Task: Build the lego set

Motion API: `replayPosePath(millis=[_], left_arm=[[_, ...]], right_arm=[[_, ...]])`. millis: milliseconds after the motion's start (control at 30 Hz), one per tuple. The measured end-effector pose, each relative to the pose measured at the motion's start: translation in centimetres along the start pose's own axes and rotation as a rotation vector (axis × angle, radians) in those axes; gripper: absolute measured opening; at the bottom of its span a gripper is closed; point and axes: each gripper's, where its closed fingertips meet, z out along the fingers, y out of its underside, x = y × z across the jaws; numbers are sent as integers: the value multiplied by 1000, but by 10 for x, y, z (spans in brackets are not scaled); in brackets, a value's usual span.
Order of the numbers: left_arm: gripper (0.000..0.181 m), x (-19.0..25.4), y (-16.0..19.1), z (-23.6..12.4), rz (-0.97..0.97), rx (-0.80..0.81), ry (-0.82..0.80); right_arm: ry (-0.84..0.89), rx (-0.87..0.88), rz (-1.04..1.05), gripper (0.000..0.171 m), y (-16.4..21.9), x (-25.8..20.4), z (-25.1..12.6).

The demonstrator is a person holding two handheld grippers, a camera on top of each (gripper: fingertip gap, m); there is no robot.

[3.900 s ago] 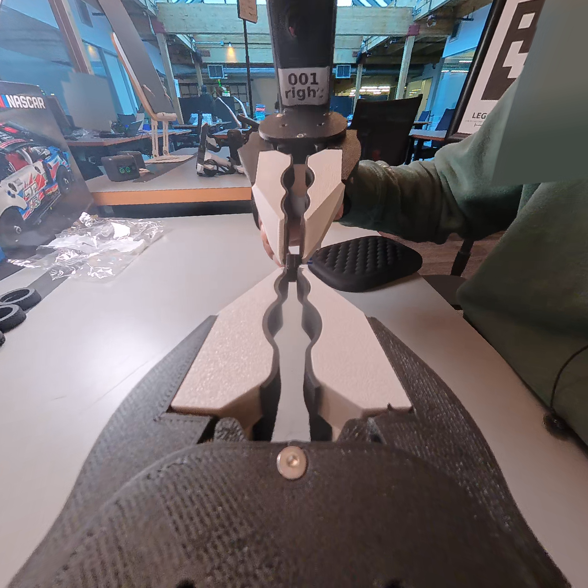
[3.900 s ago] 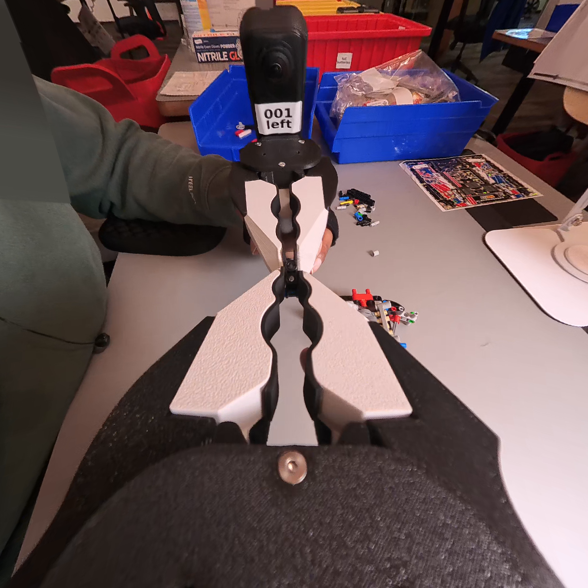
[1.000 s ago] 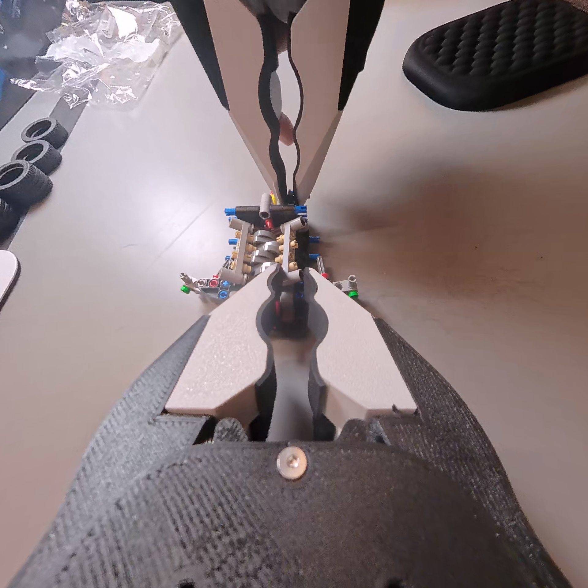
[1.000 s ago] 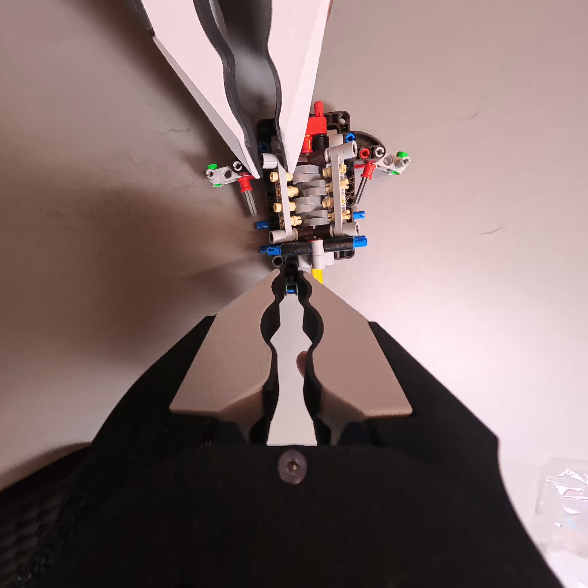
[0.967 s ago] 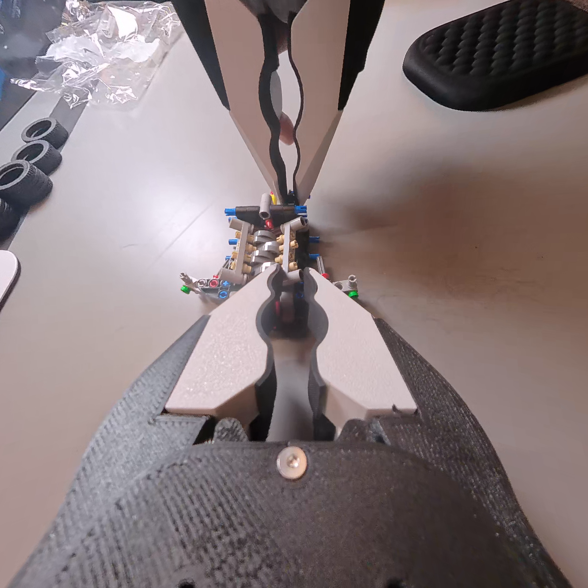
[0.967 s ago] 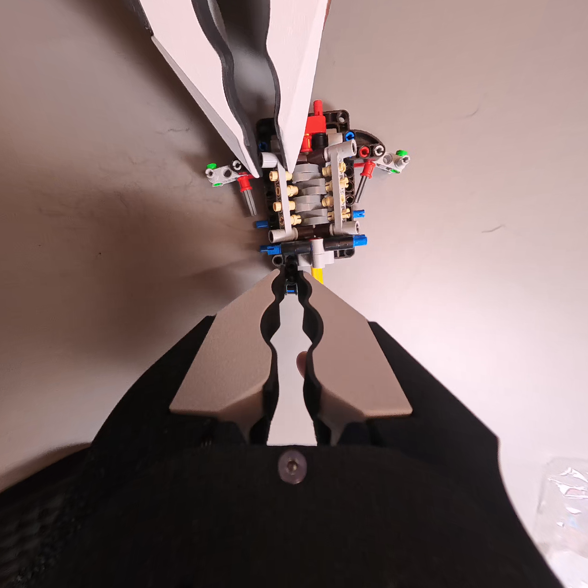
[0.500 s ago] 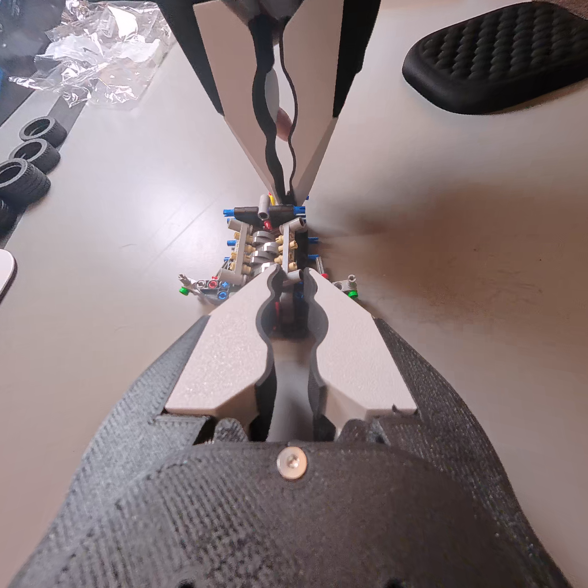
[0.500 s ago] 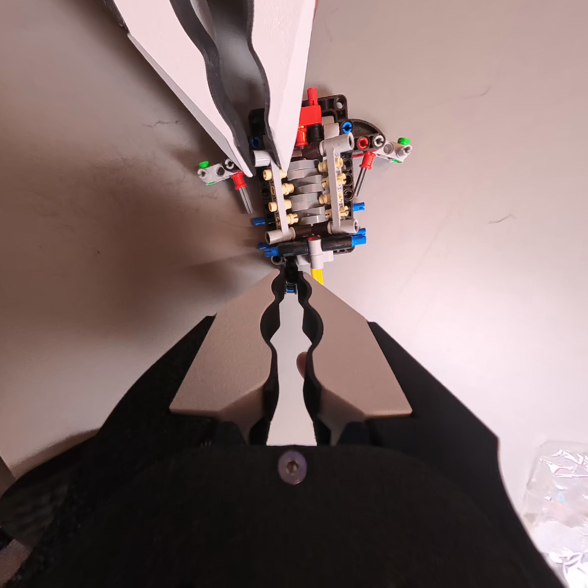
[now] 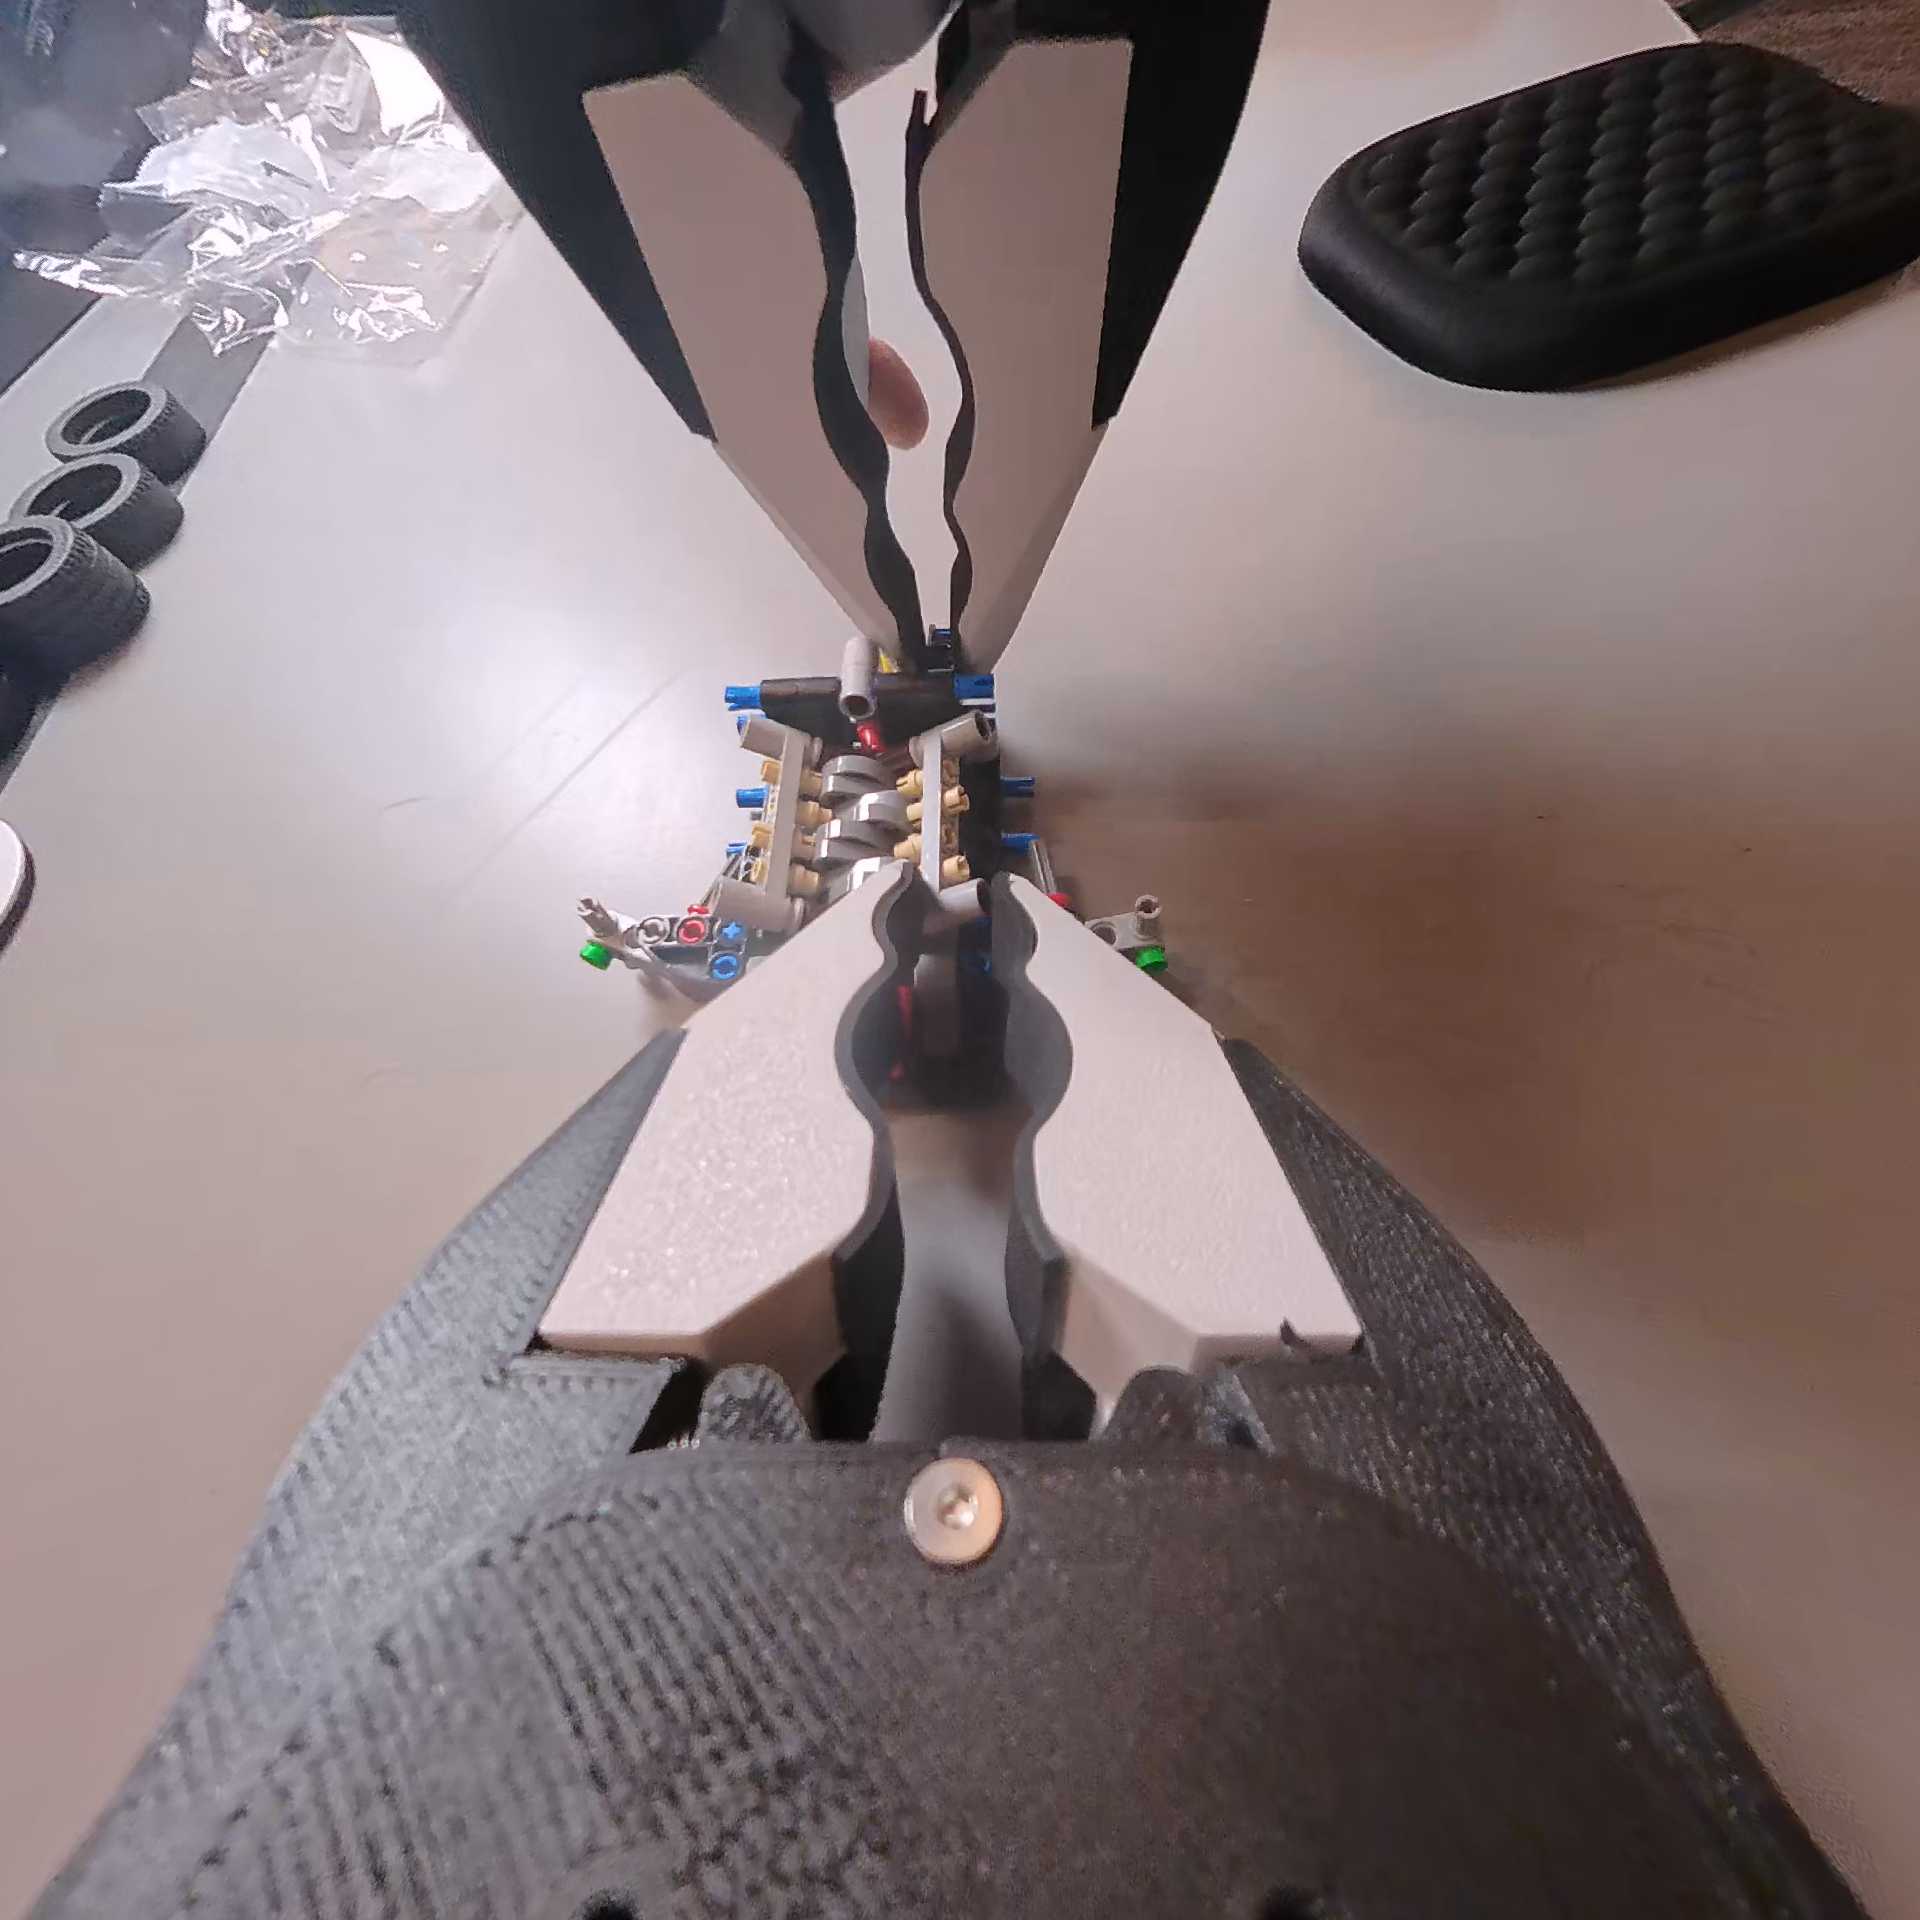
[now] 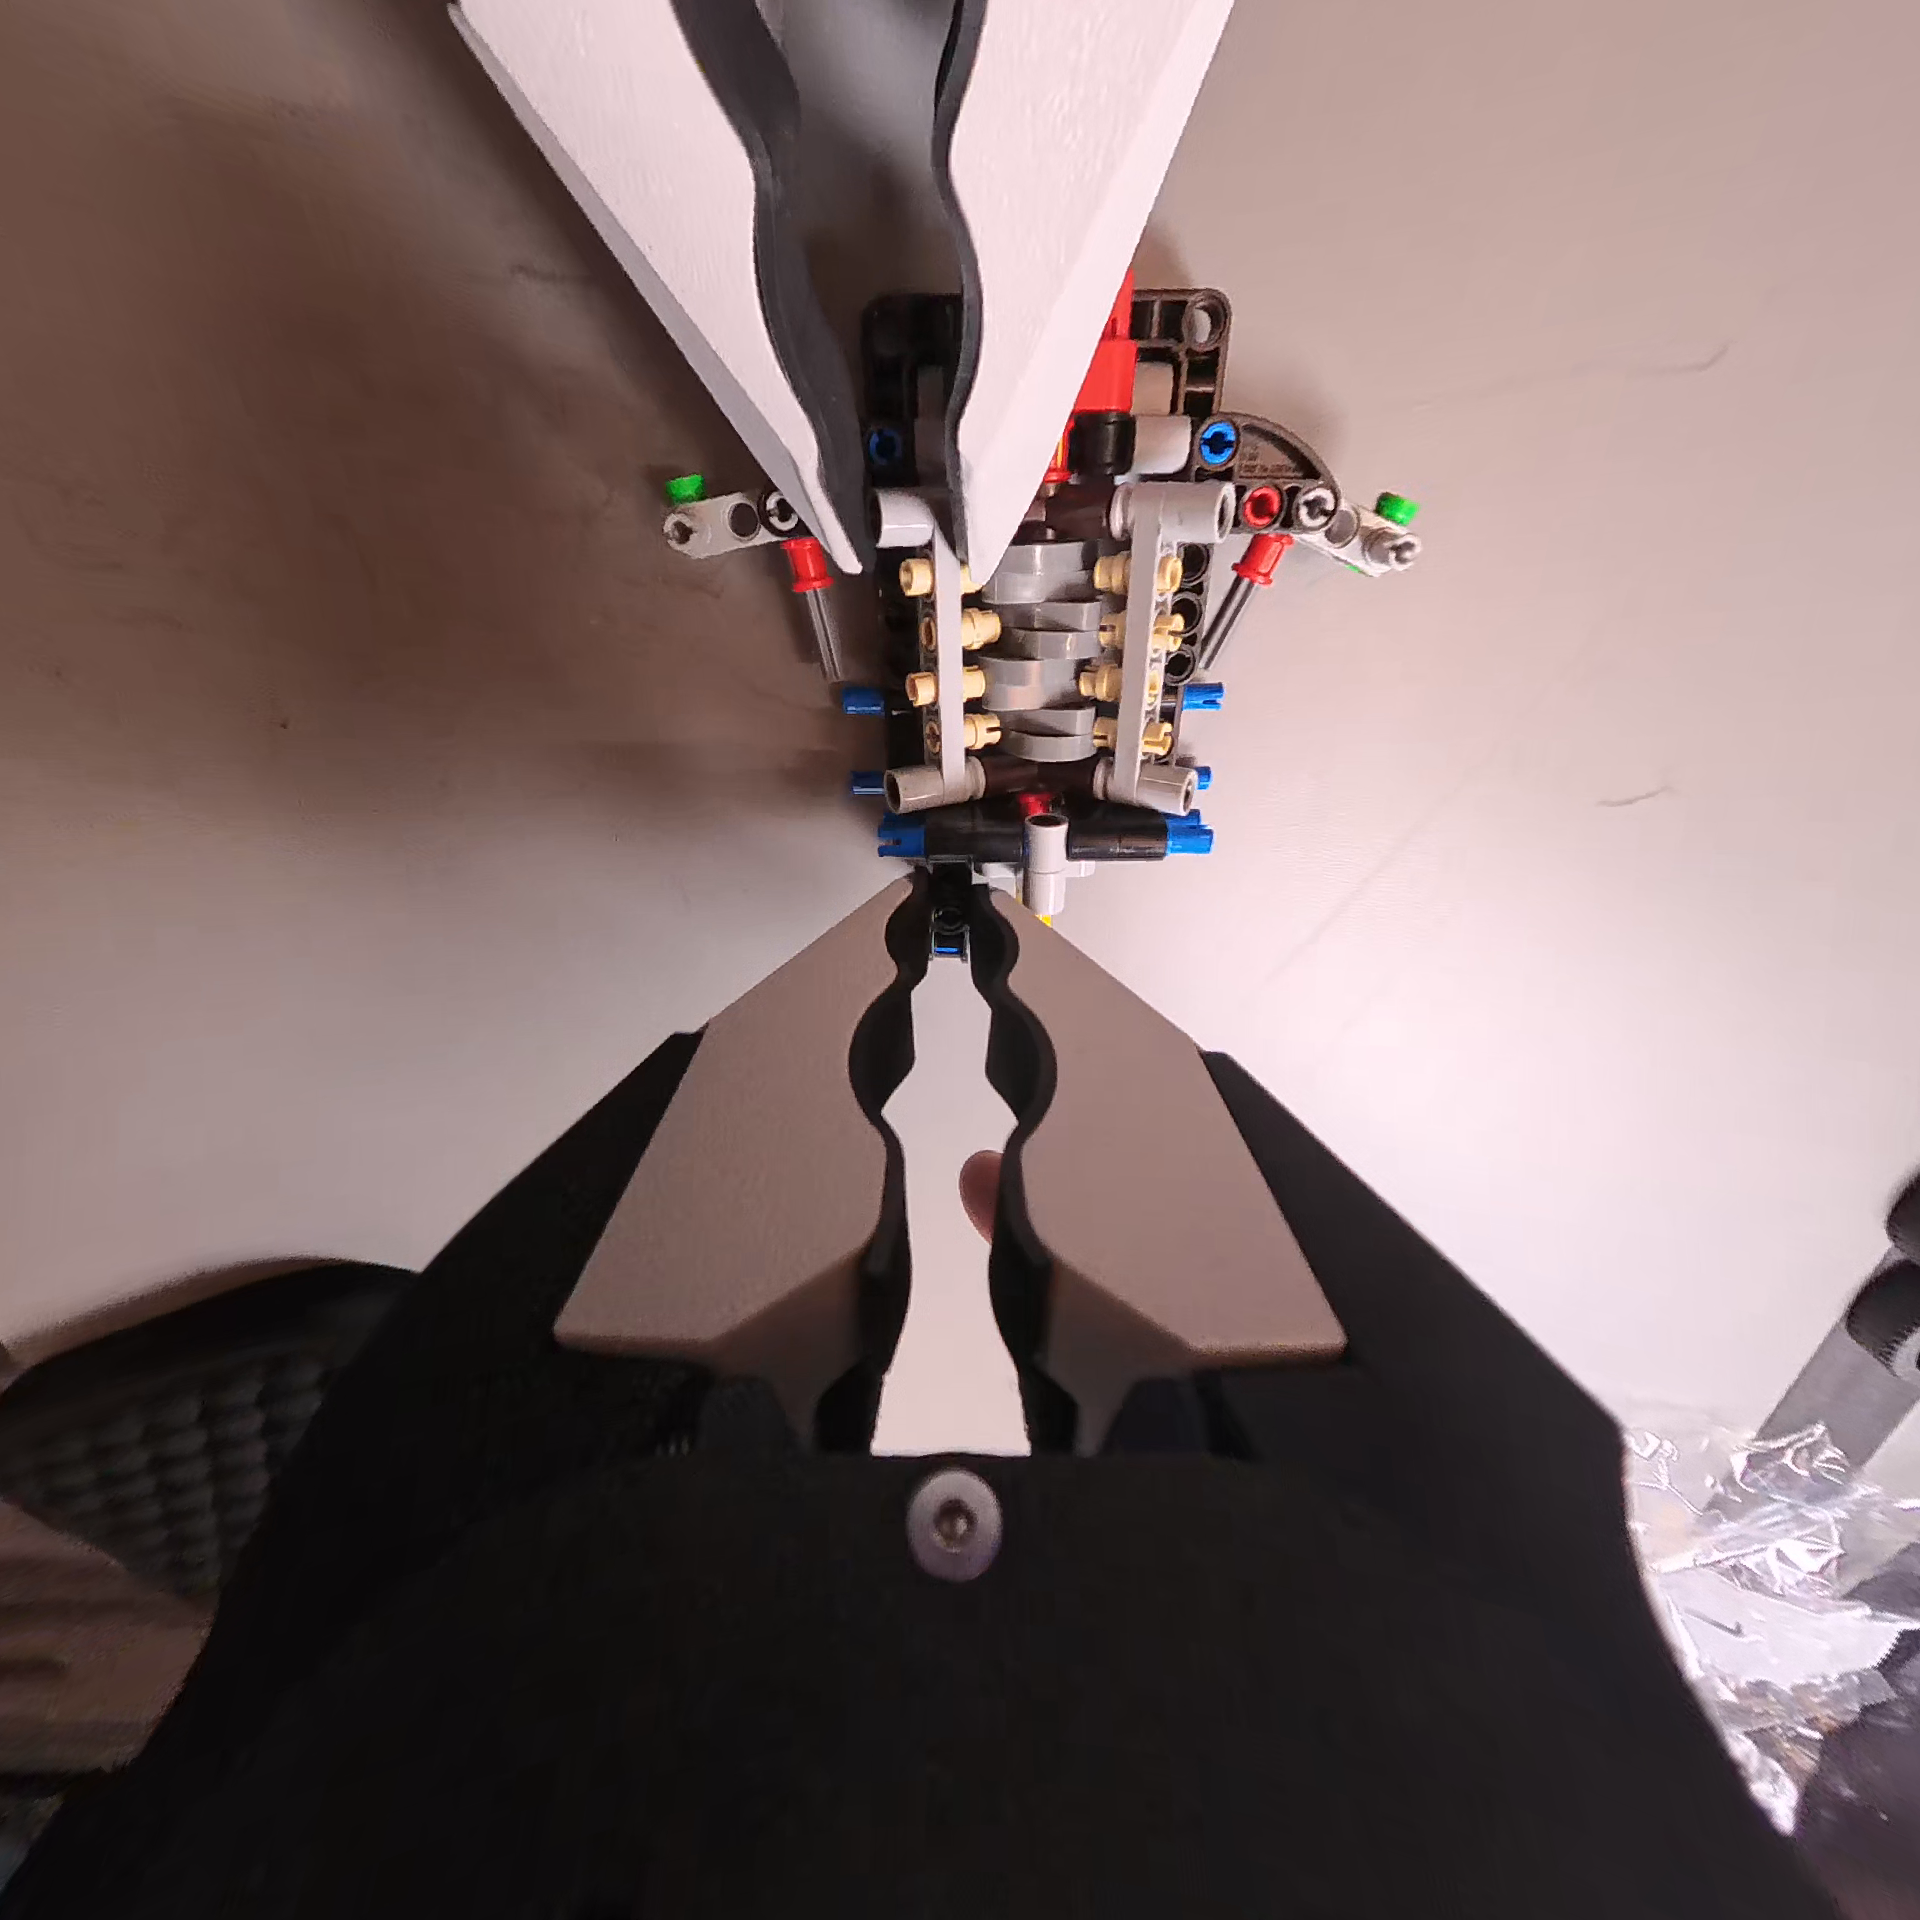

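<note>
The lego assembly (image 9: 873, 810) lies on the pale table: two grey beams with tan pins, grey crank pieces between them, blue pins, and side arms with red and green tips. It also shows in the right wrist view (image 10: 1039, 665). My left gripper (image 9: 951, 896) is shut on the assembly's near end; in the right wrist view (image 10: 920, 540) it clamps the left grey beam. My right gripper (image 10: 951, 902) is shut on a small black connector with a blue pin (image 10: 948, 925) at the assembly's opposite end, against the black crossbar (image 10: 1039, 831). It enters the left wrist view from the top (image 9: 928, 649).
Black tyres (image 9: 73, 582) and crumpled clear bags (image 9: 291, 229) lie at the left. A black textured pad (image 9: 1621, 229) lies at the right, also in the right wrist view (image 10: 156, 1455). More clear plastic (image 10: 1766, 1558) lies near my right gripper. Across from one pair of fingers to the other is roughly 6 centimeters.
My right gripper has tilted steeper while keeping its hold at the assembly's end. The assembly twisted slightly and came back straight. My left gripper has kept its hold.
</note>
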Motion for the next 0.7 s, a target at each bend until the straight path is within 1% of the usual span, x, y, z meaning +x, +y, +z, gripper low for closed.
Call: replayPosePath(millis=[167,367,700], left_arm=[[13,0,0,0,3,0,-2],[13,0,0,0,-1,2,1],[13,-1,0,-1,-5,5,3]], right_arm=[[-17,-15,-9,5,1,0,0],[-5,-55,-65,5,2,0,2],[10,-69,-100,4,0,0,5]])
